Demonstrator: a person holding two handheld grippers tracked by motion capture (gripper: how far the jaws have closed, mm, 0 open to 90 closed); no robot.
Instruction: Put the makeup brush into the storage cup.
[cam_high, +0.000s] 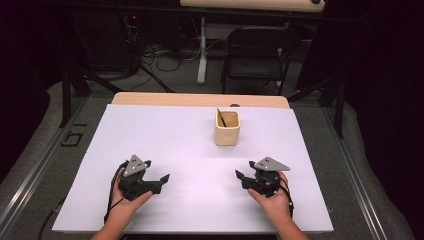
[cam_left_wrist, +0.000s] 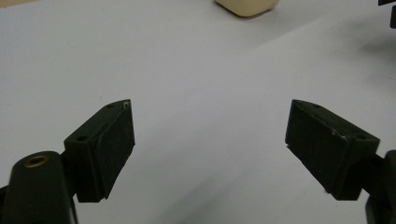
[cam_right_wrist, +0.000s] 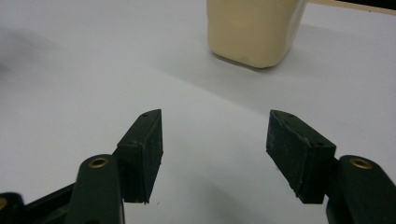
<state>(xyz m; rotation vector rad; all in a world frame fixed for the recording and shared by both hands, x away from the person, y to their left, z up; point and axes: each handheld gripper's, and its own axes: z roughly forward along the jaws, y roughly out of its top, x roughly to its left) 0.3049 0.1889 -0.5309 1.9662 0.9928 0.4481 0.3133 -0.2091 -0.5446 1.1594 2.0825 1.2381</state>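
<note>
Nearest the lens in the right gripper view: two black jaws, spread wide, nothing between them, bare white sheet under the gap. Right gripper is aimed at the cream cup, which is seen just ahead and slightly right of the jaw line, well clear of both pads. Only the cup's lower wall and base corner are shown there; the rim is cut off by the frame top.

Left gripper view: jaws likewise spread, gap empty. Left gripper is pointed across the sheet; the cup is caught only as a sliver at the top edge, far off. A dark bit of the other gripper is clipped at the upper right corner.

High view: cup is placed upright on the white sheet, toward the far side, right of centre. A thin dark stick is seen leaning inside it, tip above the rim; this is hidden in both gripper views. Left gripper and right gripper are held low at the near edge, one in each hand, jaws turned inward toward each other, well apart. The cup lies beyond and between them, nearer the right one. Wooden table edge and a black chair are seen beyond the sheet.
</note>
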